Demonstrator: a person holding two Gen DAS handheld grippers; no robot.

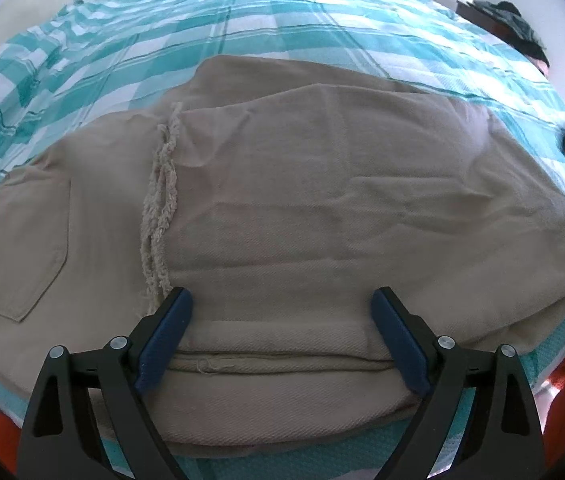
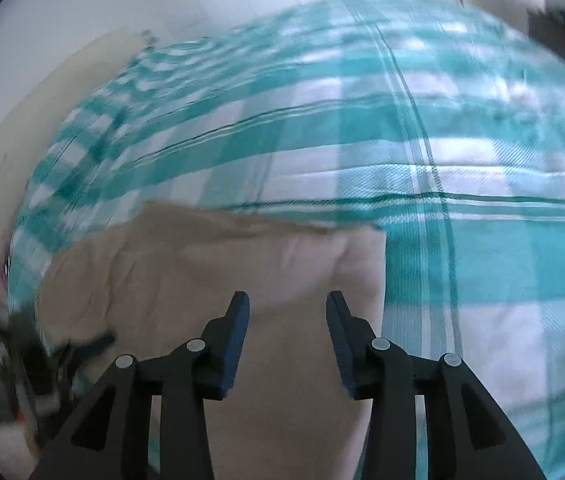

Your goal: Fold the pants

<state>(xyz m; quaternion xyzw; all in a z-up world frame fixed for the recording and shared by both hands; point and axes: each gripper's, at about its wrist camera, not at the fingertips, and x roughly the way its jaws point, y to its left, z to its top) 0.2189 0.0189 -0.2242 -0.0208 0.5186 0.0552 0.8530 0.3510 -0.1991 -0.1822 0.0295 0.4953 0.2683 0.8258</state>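
One pair of beige pants [image 1: 282, 200] is seen folded on the checked bed [image 1: 322, 20]. The left tool [image 1: 281, 304] is held wide over its near edge; the right tool [image 2: 288, 308], half open and empty, is held above its right end.

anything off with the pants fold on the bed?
Mostly tidy. The pants lie folded flat on the checked bedspread, but the frayed hem runs crooked across the top layer, and the top layer shows wrinkles. No damage or spill visible.
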